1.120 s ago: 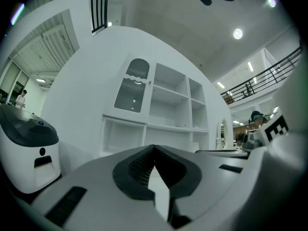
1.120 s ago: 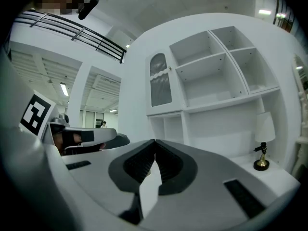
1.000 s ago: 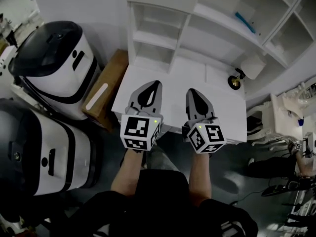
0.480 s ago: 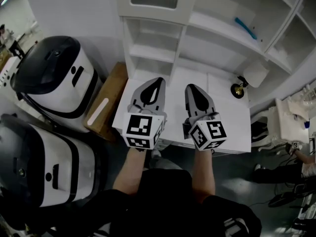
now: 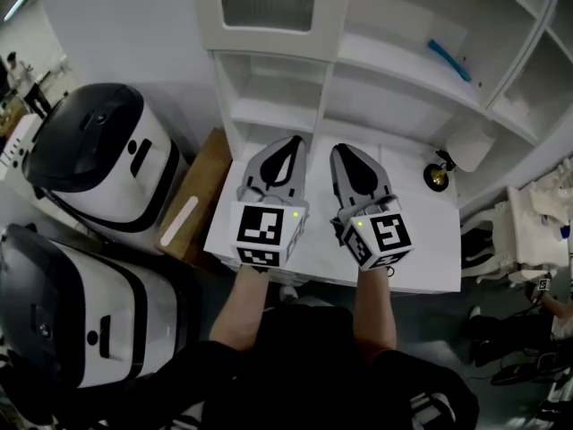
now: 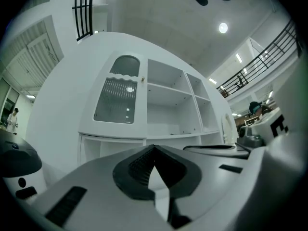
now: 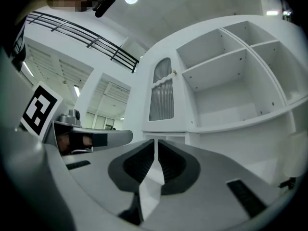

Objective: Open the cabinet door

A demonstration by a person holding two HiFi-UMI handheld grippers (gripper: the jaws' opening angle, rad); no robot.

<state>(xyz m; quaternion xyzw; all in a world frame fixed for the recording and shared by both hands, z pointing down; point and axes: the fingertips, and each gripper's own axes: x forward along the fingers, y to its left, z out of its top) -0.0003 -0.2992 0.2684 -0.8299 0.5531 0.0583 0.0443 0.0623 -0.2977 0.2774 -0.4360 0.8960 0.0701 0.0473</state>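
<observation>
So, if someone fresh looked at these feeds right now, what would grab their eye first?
Probably the two grippers side by side at the centre of the head view, left gripper and right gripper, both shut and empty, held over the white counter. Next, the closed cabinet door with its ribbed glass pane, top left of the shelf unit, and the two big black-and-white machines on the floor to the left.

Head view: cabinet door (image 5: 269,0) cut off at top edge. Blue item (image 5: 445,60) on shelf (image 5: 394,65) and dark object (image 5: 437,176) on bench (image 5: 421,249) too small to identify.
</observation>
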